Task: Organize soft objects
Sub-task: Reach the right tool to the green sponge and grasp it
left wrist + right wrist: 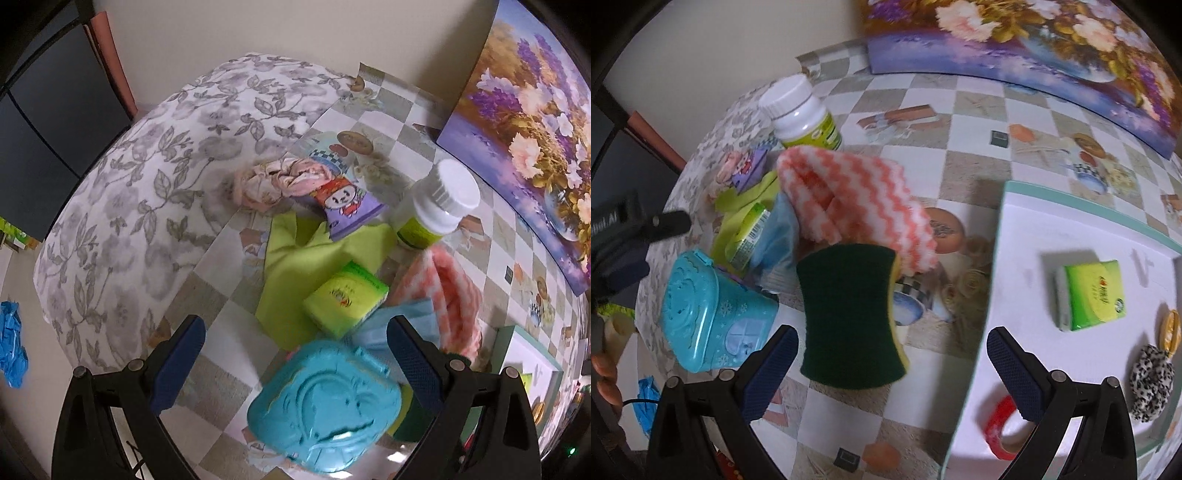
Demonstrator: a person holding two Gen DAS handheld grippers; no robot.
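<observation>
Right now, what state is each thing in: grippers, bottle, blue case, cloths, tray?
left gripper: open, empty
right gripper: open, empty
white bottle: upright, capped
blue plastic case: lid shut, tipped on its side
pink zigzag cloth: folded, draped over the sponge
green sponge: scouring side up
white tray: holds tissue pack, tape roll, scrunchie

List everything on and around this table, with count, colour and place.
Sponge: 1, green-yellow, centre.
Cloth: 1, pink-white zigzag, behind sponge.
Plastic case: 1, turquoise, left.
Bottle: 1, white, far left.
Tissue packs: 2, green, one in tray, one on pile.
Tray: 1, white, right.
Tape roll: 1, red, in tray.
Scrunchie: 1, leopard, in tray.
Left gripper: jaws open.
Right gripper: jaws open.
</observation>
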